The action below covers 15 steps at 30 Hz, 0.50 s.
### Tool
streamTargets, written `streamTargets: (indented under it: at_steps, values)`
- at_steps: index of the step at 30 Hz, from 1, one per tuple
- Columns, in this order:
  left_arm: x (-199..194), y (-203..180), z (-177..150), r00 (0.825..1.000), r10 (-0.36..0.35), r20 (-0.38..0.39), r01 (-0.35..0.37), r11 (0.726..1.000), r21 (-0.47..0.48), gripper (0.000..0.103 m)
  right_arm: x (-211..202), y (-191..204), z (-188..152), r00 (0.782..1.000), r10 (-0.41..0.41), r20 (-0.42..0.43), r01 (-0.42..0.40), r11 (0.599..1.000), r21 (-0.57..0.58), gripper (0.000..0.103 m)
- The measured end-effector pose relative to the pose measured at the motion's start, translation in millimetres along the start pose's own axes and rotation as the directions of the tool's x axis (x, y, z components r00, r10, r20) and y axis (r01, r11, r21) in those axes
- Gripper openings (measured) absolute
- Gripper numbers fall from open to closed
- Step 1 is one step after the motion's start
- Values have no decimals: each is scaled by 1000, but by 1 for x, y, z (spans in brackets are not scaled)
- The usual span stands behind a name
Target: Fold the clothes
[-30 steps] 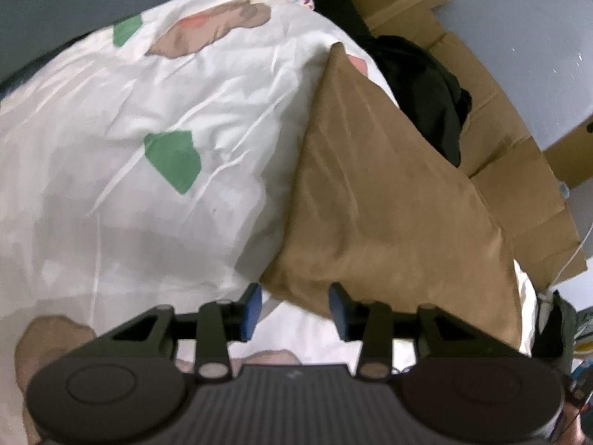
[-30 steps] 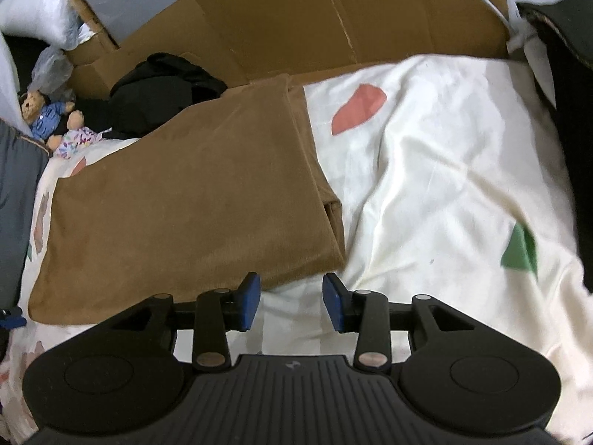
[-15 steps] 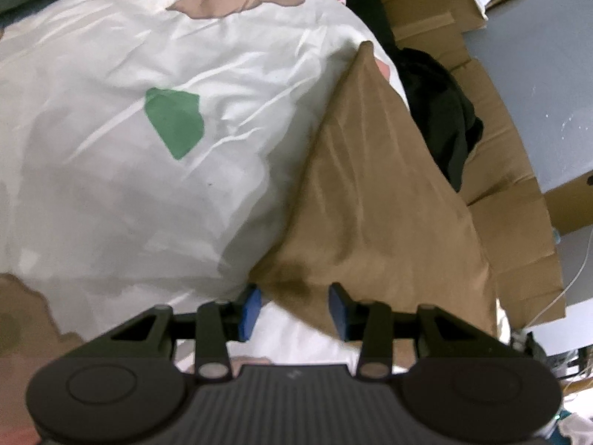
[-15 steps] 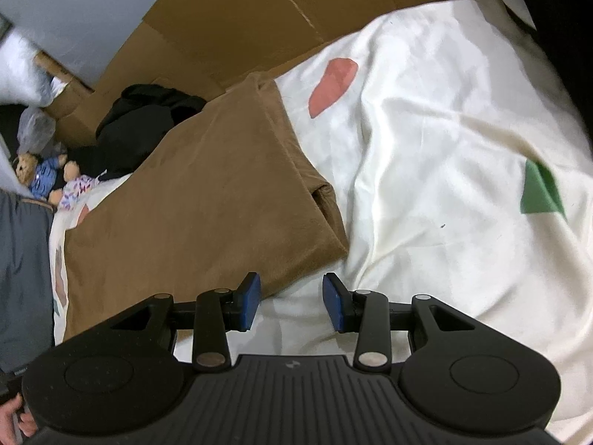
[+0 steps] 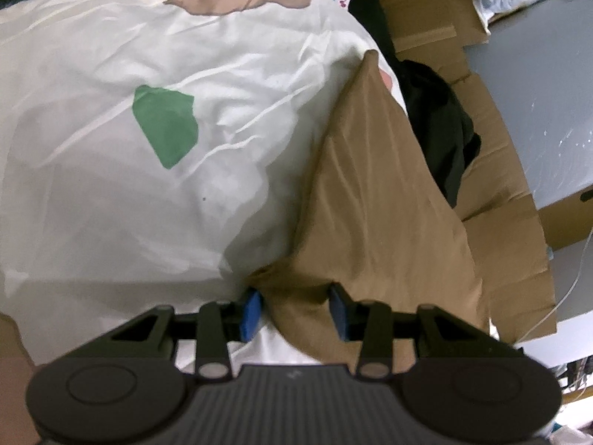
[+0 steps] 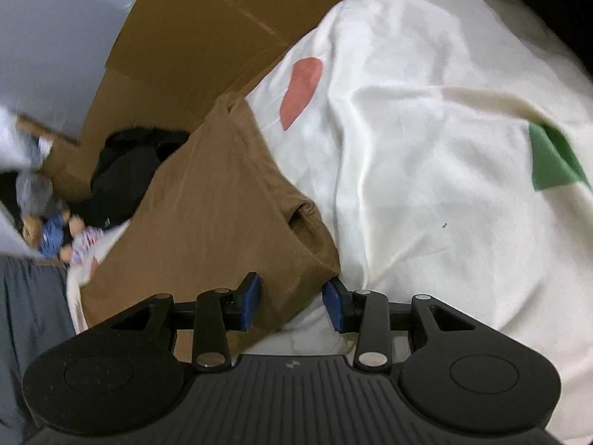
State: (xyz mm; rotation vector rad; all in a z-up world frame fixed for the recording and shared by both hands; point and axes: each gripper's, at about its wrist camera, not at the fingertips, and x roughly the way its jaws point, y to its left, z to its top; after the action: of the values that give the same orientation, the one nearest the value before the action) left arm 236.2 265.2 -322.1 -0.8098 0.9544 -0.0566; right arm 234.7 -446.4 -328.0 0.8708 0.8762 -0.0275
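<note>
A brown folded garment [image 5: 374, 200] lies flat on a white bedsheet [image 5: 111, 193] with green and red patches. My left gripper [image 5: 294, 309] is open, its blue pads straddling the garment's near corner. In the right wrist view the same brown garment [image 6: 207, 215] shows its folded edge with a small opening. My right gripper [image 6: 291, 302] is open, its pads on either side of the garment's other near corner. Neither gripper has closed on the cloth.
A black garment [image 5: 441, 133] lies on flattened cardboard [image 5: 500, 170] beyond the brown one; it also shows in the right wrist view [image 6: 126, 170]. Small teddy bears [image 6: 59, 233] sit at the left. A grey cloth [image 6: 29, 315] lies at the near left.
Both grippers have moved forward and down toward the brown garment; its near corners now sit between the open pads. The garment itself has not moved.
</note>
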Motion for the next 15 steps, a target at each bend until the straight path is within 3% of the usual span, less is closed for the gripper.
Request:
streamTargets:
  at_steps: [6,15]
  values:
    - [5,1,2,1000,-20,9,20,1000,-2,43,3,-10,-2,998,43,37,-46,996,81,42]
    - [8,1,1,999,-32,12,32,999,23,43,9,-14,-2,995,65,71,-73,991,113,41]
